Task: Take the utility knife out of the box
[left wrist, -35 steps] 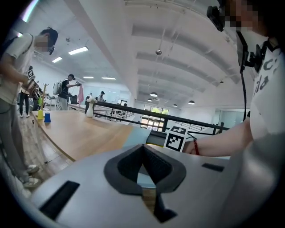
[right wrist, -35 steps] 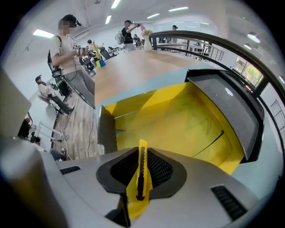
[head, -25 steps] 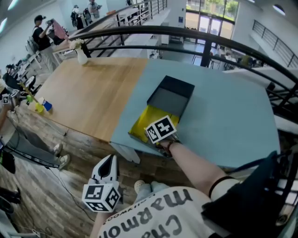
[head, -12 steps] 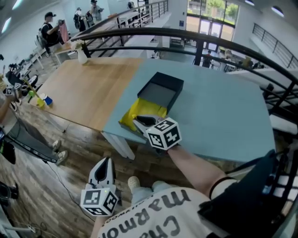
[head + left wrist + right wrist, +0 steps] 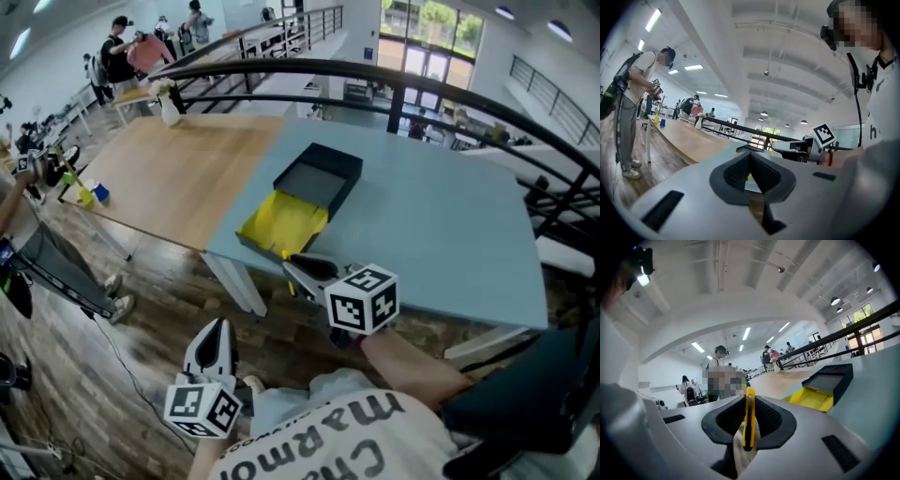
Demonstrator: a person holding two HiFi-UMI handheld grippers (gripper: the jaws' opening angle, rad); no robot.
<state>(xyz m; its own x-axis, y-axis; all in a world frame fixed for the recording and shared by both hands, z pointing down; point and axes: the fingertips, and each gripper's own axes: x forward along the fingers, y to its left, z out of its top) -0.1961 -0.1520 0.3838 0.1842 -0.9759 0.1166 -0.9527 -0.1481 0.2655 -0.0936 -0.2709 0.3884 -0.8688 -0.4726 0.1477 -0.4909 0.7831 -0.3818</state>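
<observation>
In the right gripper view the yellow utility knife (image 5: pixel 749 418) stands on edge between the pads, with my right gripper (image 5: pixel 749 401) shut on it. In the head view that gripper (image 5: pixel 305 269) hangs in the air just off the blue table's (image 5: pixel 441 225) near edge, clear of the box. The black box (image 5: pixel 314 183) lies open on the table, its yellow lining (image 5: pixel 281 223) bare; it also shows in the right gripper view as the box (image 5: pixel 825 387). My left gripper (image 5: pixel 217 330) is low over the floor, shut and empty, its pads (image 5: pixel 736 173) meeting at the tip.
A wooden tabletop (image 5: pixel 173 173) adjoins the blue one on the left, with a white vase (image 5: pixel 170 106) at its far end. A black railing (image 5: pixel 375 71) curves behind the tables. White table legs (image 5: pixel 234 281) stand below the near edge. People stand at the far left (image 5: pixel 117 56).
My right gripper has risen out of the box with the knife and drawn back past the table's near edge. The left gripper has stayed low near the person's body.
</observation>
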